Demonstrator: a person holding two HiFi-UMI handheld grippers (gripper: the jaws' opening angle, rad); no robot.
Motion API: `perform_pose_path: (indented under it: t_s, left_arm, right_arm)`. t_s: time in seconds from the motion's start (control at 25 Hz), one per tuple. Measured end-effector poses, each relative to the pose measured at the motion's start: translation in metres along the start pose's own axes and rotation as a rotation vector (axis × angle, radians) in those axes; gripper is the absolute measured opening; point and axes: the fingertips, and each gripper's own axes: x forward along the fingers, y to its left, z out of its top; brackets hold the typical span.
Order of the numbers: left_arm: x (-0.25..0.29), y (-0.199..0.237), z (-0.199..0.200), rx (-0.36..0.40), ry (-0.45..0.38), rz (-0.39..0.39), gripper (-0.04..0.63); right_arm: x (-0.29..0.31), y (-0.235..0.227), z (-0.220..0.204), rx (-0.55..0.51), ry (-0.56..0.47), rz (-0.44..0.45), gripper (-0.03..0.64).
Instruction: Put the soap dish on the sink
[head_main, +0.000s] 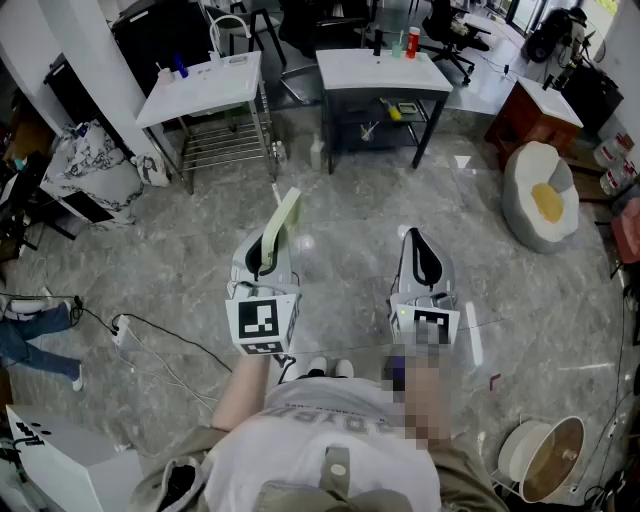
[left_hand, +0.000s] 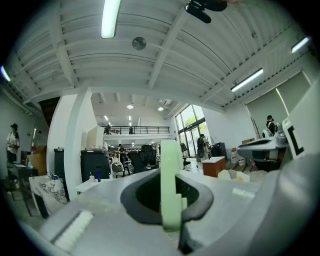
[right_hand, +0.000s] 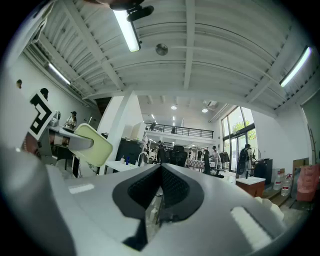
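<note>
Currently the left gripper (head_main: 266, 262) is pinching the soap dish (head_main: 283, 222) edge-up; the right gripper (head_main: 420, 258) is hanging shut, empty. Carrying it steadily (grip firm) to the sink (head_main: 203, 88) seems wise.

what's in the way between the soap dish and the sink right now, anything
Nothing visible blocks it. The soap dish, clamped in the left gripper, has only bare floor ahead of it up to the sink counter. A bottle stands on the floor, right of that line.
</note>
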Motion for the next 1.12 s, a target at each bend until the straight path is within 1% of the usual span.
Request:
perform_pose_path:
  t_s: [0.12,0.68,0.76,0.88,0.92,0.96,1.0,1.04,1.12]
  left_arm:
    - [0.003,0.000,-0.002,0.019,-0.001,-0.004,0.014]
    - [0.011,-0.012,-0.003,0.027,0.022,-0.018,0.014]
    - [0.011,-0.016,-0.001,0.038,0.015,-0.017,0.014]
    - [0.017,-0.023,0.000,0.040,0.018,-0.021,0.014]
    - [0.020,-0.026,0.000,0.038,0.020,-0.021,0.014]
    - [0.023,-0.029,0.001,0.036,0.021,-0.020,0.014]
    - [0.025,-0.033,0.001,0.034,0.023,-0.018,0.014]
    - [0.027,-0.037,0.001,0.032,0.024,-0.014,0.014]
    - [0.031,-0.045,0.001,0.024,0.027,-0.007,0.014]
  right_arm:
    - [0.002,-0.002,0.000,-0.001,0.001,-0.002,-0.003]
    - [0.001,-0.010,-0.009,0.004,0.018,0.008,-0.003]
    - [0.000,-0.012,-0.010,0.026,0.016,0.025,-0.003]
    - [0.001,-0.024,-0.010,0.119,-0.016,0.051,-0.001]
    - [0.001,-0.030,-0.011,0.150,-0.024,0.055,0.016]
    - [0.001,-0.036,-0.012,0.178,-0.028,0.060,0.089]
    - [0.001,-0.043,-0.014,0.200,-0.030,0.065,0.208]
    - [0.000,-0.049,-0.016,0.216,-0.030,0.066,0.242]
    - [0.000,-0.062,-0.023,0.228,-0.025,0.059,0.249]
